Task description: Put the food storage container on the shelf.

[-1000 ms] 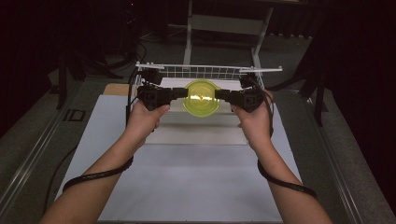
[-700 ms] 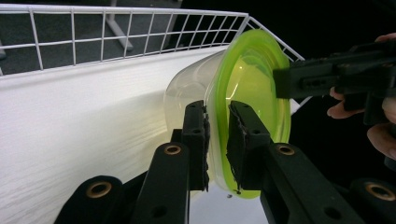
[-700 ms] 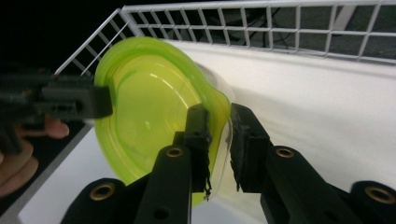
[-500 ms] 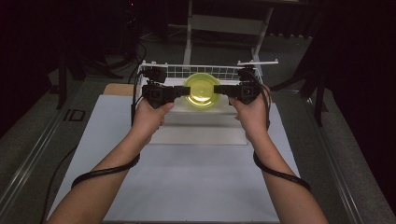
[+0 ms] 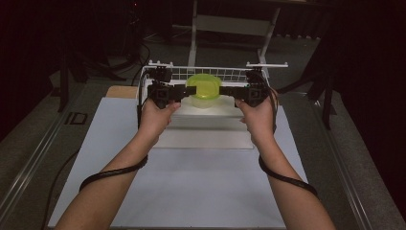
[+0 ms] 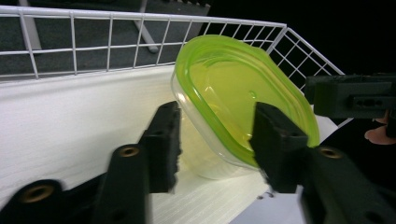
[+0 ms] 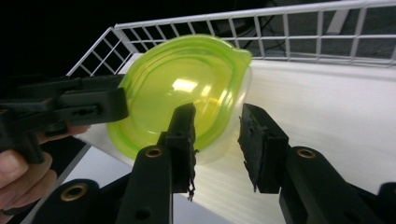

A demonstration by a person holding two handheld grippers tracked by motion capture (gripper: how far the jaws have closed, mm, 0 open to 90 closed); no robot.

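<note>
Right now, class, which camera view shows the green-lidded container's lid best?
The right gripper view: the green lid faces the camera nearly whole, its rim traceable most of the way round. The left gripper view shows the lid tilted, a jaw covering part. In the high view the lid is small and distant.

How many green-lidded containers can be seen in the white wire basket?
1. The one container stands tilted on the white floor of the basket, near its back wall, between the left gripper and the right gripper. No other is visible.
</note>
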